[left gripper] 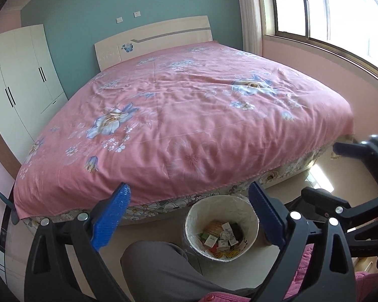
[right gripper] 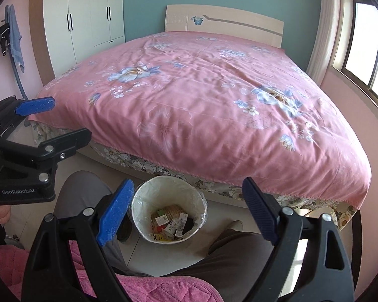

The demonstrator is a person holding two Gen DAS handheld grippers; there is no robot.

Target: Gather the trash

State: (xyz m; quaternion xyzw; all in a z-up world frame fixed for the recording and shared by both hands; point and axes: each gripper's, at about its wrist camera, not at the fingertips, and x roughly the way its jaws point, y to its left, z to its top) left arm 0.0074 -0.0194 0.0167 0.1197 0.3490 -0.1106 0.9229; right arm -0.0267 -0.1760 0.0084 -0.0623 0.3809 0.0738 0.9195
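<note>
Both tongs, left (left gripper: 189, 201) and right (right gripper: 189, 196), spread empty above the upright trash bin (right gripper: 138, 207), mouth facing up.

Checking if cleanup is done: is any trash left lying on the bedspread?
No, the pink floral bedspread is bare, and the scraps lie in the lined trash bin.

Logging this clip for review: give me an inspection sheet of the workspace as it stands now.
Surface: pink floral bedspread, nothing lying on it.
Job's things: lined bin on the floor at the bed's foot, holding wrappers and paper scraps.
Clutter: nothing seen.
Grippers: left gripper open, empty; right gripper open, empty.
Cables: nothing seen.
Surroundings: white wardrobe, window, person's grey-trousered knees beside the bin.
</note>
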